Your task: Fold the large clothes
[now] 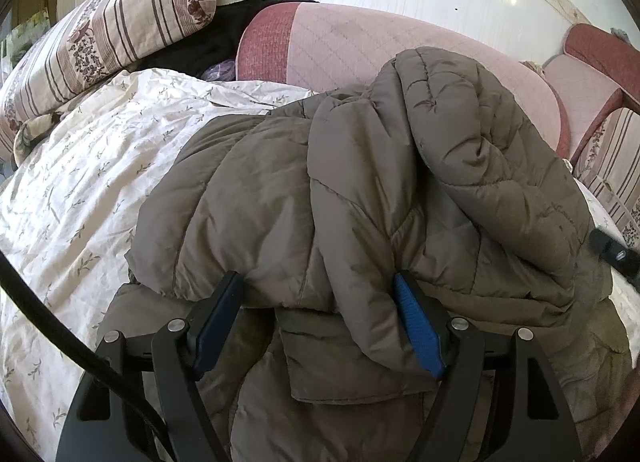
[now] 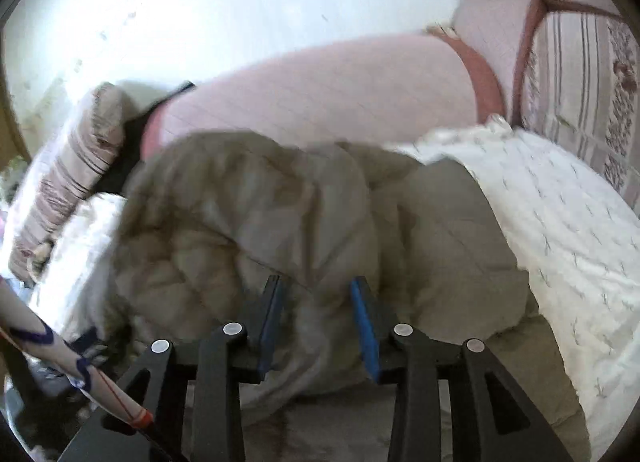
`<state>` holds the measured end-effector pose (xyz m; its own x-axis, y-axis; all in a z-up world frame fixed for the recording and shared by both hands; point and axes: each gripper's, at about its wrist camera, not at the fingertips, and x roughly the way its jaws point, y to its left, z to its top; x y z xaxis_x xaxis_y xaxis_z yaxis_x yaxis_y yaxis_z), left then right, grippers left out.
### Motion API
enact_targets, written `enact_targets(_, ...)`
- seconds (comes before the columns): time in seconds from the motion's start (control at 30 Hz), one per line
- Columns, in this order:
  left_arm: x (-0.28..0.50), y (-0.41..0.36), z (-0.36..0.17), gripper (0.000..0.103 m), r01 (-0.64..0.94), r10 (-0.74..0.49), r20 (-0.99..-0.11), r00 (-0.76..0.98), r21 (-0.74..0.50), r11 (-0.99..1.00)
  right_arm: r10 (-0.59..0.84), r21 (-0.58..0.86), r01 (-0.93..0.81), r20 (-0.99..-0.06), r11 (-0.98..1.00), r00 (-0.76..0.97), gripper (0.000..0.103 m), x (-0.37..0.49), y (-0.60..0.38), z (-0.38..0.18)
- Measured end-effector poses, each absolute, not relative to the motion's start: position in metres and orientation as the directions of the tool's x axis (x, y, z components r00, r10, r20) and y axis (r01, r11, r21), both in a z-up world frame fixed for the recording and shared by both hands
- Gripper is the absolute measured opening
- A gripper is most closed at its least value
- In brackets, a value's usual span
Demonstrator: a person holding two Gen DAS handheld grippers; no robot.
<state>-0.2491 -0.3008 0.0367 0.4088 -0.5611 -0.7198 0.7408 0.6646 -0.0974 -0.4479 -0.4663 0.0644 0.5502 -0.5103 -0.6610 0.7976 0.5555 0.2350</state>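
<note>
A puffy olive-brown quilted jacket point(image 1: 360, 190) lies bunched on a bed with a white leaf-print sheet point(image 1: 80, 202). One padded part is folded over the top right of the heap. My left gripper point(image 1: 320, 312) stands open at the jacket's near edge, and a thick fold bulges between its blue pads point(image 1: 420, 330) and over their tips. The right wrist view is blurred by motion. There the jacket point(image 2: 280, 222) fills the middle, and my right gripper point(image 2: 318, 298) is open with a soft fold of jacket between its pads.
A pink quilted headboard point(image 1: 360, 42) runs behind the bed. A striped floral pillow point(image 1: 100, 34) and dark clothing point(image 1: 208, 42) lie at the far left. A striped cushion point(image 2: 580, 82) stands at the right. A white, blue-patterned sleeve point(image 2: 60, 346) crosses the right view's lower left.
</note>
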Motion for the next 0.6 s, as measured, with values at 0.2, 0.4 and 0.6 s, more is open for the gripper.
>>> enact_targets(0.2, -0.250, -0.301, 0.037, 0.076, 0.742, -0.560, -0.718, 0.413, -0.092, 0.665, -0.427, 0.254, 0.807, -0.742, 0.533, 0.516, 0.038, -0.439, -0.477, 0.042)
enact_targets(0.4, -0.250, -0.300, 0.037, 0.076, 0.742, -0.561, -0.716, 0.416, -0.090, 0.664, -0.444, 0.252, 0.811, -0.732, 0.527, 0.516, 0.038, -0.443, -0.473, 0.053)
enact_targets(0.6, -0.251, -0.301, 0.038, 0.076, 0.741, -0.558, -0.714, 0.422, -0.083, 0.666, -0.562, 0.225, 0.786, -0.589, 0.576, 0.581, 0.038, -0.450, -0.447, 0.087)
